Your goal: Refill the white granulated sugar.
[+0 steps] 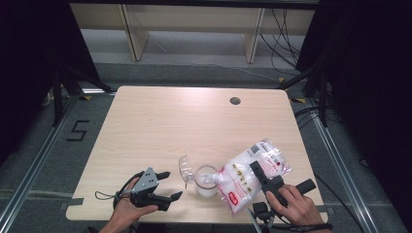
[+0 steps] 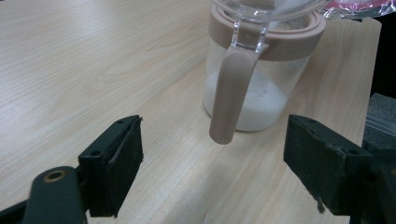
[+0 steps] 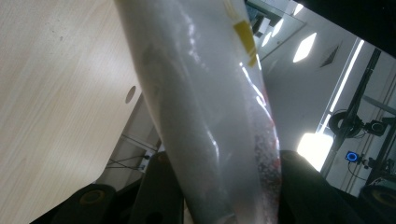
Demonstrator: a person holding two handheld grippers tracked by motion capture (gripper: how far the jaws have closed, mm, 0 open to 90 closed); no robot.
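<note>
Near the worktop's (image 1: 145,126) six o'clock edge stands a clear plastic jar with a beige collar and flip lid (image 1: 206,180), some white grains inside. From four o'clock the right tongs (image 1: 262,175) grip a clear, red-printed bag of white granules (image 1: 245,177), tilted with its long axis down toward the jar's mouth. At eight o'clock the left tongs (image 1: 167,187) stand open, empty, facing the jar's beige handle (image 2: 231,95).

A light wooden table (image 1: 160,126) is seen, with a round cable hole (image 1: 235,101) near its far right corner. A black "5" (image 1: 77,130) is marked on the grey floor at the left. Pale shelving (image 1: 194,29) is set behind.
</note>
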